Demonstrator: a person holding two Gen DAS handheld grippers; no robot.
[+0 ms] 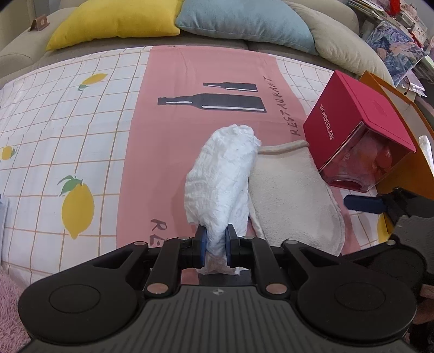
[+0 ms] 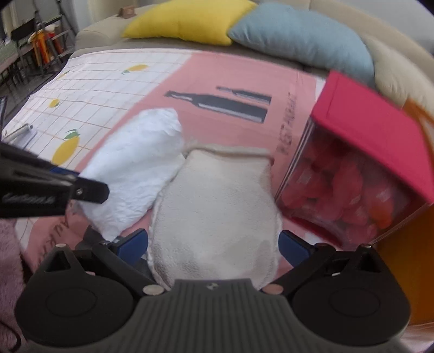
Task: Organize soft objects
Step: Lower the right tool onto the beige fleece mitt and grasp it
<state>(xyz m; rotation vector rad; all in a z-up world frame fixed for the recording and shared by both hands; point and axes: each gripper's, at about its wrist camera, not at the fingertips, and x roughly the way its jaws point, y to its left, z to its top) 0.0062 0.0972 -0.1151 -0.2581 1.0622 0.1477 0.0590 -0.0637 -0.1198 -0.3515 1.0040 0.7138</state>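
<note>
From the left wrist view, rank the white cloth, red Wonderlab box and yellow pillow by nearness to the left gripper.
1. white cloth: clamped in the left gripper.
2. red Wonderlab box: ahead, to the right.
3. yellow pillow: far back, to the left.

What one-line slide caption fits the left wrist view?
Left claw shut on a white cloth beside a cream towel on the printed tablecloth.

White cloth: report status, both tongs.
Left tongs shut on white cloth. Right tongs open, straddling beige mitt. Red Wonderlab box close on right.
</note>
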